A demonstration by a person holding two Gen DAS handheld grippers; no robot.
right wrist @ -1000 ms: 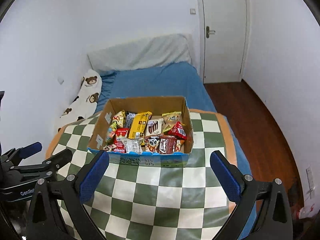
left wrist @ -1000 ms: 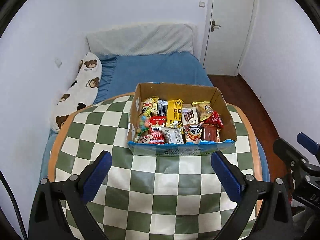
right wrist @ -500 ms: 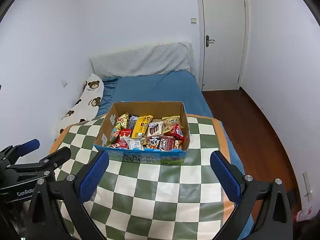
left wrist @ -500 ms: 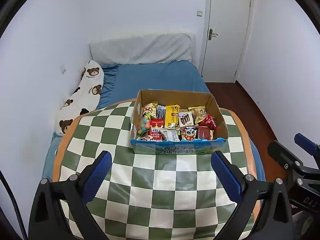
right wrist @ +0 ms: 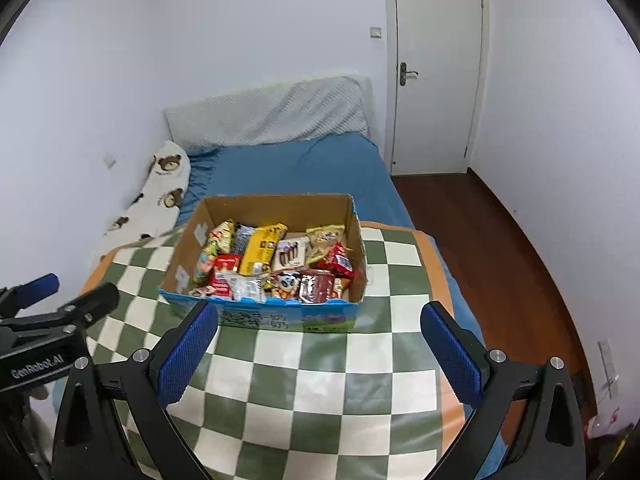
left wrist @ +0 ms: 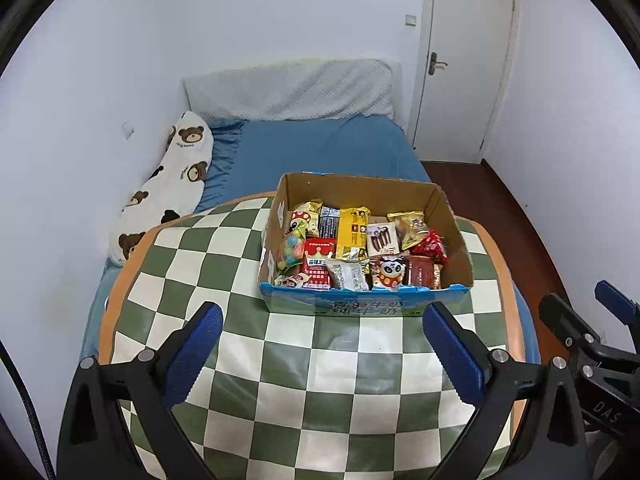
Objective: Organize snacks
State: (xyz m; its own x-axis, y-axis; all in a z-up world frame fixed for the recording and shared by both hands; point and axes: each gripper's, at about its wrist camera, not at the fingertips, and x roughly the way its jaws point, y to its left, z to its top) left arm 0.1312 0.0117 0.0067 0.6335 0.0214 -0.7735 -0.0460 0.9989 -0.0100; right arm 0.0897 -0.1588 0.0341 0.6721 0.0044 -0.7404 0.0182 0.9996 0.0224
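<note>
A cardboard box (left wrist: 360, 190) with a blue front stands on the far part of a green-and-white checked table (left wrist: 312, 380). It holds several snack packs, among them a yellow pack (left wrist: 352, 232), a red pack (left wrist: 318, 266) and a panda pack (left wrist: 386, 272). The box also shows in the right wrist view (right wrist: 276, 206). My left gripper (left wrist: 322, 344) is open and empty, above the table short of the box. My right gripper (right wrist: 318, 344) is open and empty, also short of the box.
A bed with a blue sheet (left wrist: 320, 148) and a bear-print pillow (left wrist: 172, 184) lies behind the table. A white door (right wrist: 436, 68) and wooden floor (right wrist: 500, 248) are at the right. White walls enclose the room.
Both grippers have drawn back and risen from the box, which looks smaller and farther. Both stay open.
</note>
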